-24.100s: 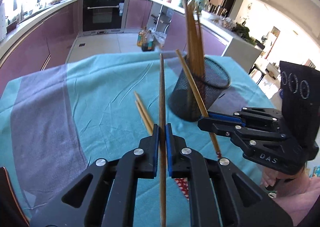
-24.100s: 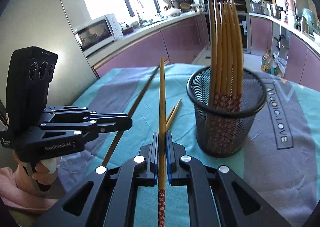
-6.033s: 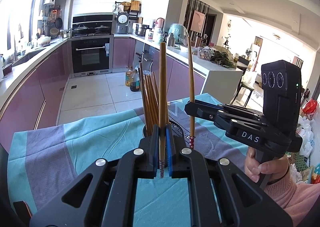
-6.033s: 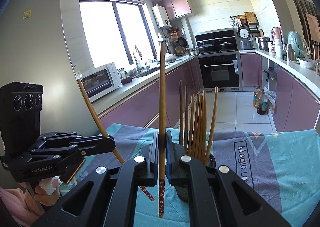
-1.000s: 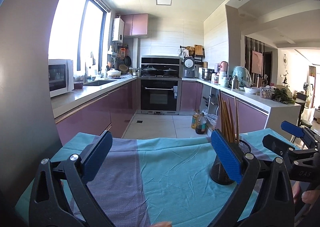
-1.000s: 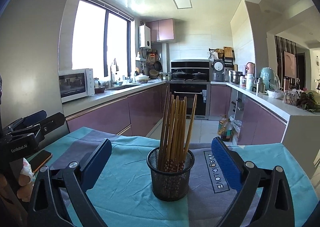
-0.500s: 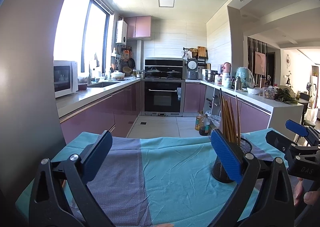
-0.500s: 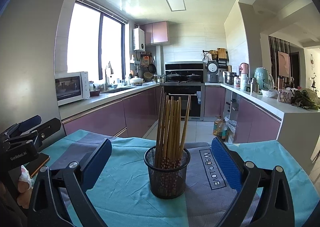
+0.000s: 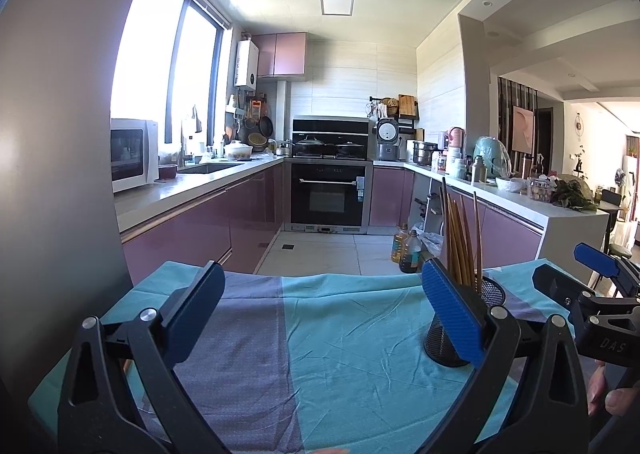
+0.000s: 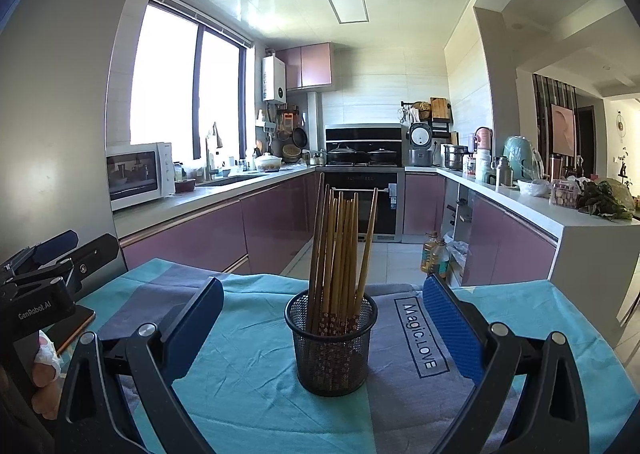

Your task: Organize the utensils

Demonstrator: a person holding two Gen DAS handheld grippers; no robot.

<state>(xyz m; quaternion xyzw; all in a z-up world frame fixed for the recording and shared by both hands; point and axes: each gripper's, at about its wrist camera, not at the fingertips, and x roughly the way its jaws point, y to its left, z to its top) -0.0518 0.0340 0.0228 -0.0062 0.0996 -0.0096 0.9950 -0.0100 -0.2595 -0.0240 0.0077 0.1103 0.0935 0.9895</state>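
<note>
Wooden chopsticks (image 10: 340,254) upright in mesh cup (image 10: 331,346) — both grippers spread, empty.

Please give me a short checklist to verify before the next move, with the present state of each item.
1. Left gripper open and holding nothing: ok.
2. Right gripper open and holding nothing: ok.
3. Chopsticks standing inside the mesh cup: ok.
4. Mesh cup upright on the tablecloth: ok.
5. No loose chopstick on the visible cloth: ok in both views; the cloth under and behind the grippers is hidden, so cannot tell there.
6. Phone at the cloth's left edge, apart from the cup: ok.
</note>
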